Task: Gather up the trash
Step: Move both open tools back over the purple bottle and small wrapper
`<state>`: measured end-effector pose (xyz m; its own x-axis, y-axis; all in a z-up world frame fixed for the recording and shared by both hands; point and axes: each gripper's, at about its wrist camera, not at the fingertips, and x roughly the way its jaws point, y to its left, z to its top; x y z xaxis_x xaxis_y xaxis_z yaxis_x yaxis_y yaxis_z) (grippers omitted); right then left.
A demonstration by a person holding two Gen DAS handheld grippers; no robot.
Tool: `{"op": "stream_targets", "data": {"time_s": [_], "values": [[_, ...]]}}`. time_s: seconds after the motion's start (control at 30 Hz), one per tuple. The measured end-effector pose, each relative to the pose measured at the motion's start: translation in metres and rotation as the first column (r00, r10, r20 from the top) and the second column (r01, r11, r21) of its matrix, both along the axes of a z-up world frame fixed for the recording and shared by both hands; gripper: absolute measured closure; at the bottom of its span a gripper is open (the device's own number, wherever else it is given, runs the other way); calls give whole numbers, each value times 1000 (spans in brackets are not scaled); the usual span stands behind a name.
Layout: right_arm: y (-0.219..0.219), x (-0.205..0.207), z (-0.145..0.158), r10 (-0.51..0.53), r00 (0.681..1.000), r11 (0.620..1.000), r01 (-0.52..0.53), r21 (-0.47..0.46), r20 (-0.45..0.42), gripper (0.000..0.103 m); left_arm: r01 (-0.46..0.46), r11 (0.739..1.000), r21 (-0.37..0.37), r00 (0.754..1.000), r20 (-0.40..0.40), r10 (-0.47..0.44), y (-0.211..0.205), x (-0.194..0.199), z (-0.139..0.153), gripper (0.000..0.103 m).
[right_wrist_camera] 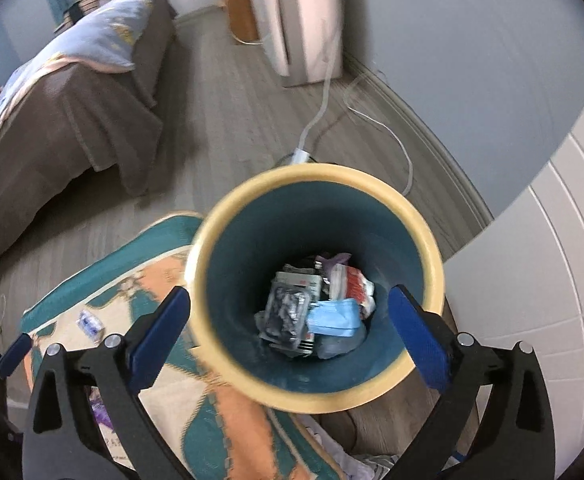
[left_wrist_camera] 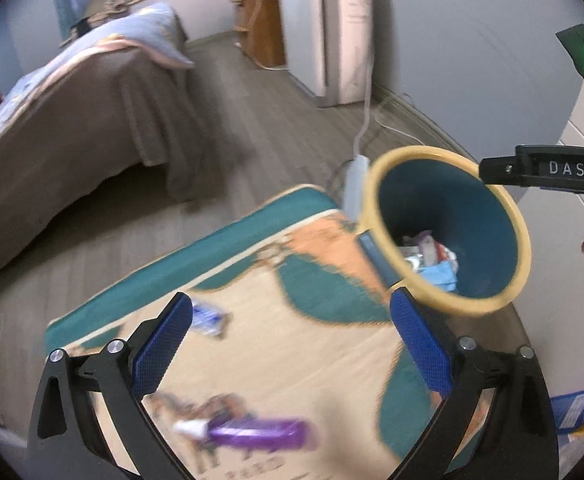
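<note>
teal bin (right_wrist_camera: 252,248), cream rim, wrappers (right_wrist_camera: 312,308) inside

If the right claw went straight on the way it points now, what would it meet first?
Probably the trash heap inside the bin: the open right claw looks down into its mouth, and the blue mask lies on top. Depth is unclear.

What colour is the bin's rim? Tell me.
Pale yellow, around a teal inside; the bin shows best in the right wrist view.
</note>
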<state>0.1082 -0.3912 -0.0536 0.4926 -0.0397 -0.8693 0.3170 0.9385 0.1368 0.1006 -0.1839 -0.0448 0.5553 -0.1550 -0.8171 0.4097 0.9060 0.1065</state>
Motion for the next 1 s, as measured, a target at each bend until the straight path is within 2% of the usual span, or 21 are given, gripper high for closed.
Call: {"op": "stream_targets", "data": {"time_s": [0.2,0.37,0.5,0.63,1.0], "values": [[54,-1,16,141,990,989,-140,-52,22,6,-93,996,11,996,12,93,67,-15,20,5],[90,2,14,244,970,968,-242,-69,22,6,-190,981,27,982,17,190,119,-31,25,5],[120,4,0,322,947,944,-322,-76,-9,6,-251,968,11,968,17,251,156,-45,16,5],[153,2,-17,411,910,904,-414,-107,-49,6,-295,955,26,955,-36,296,184,-42,5,5],[232,-6,-64,554,823,822,-565,-74,-125,6,-331,943,14,943,-33,332,228,-35,-1,5]]}}
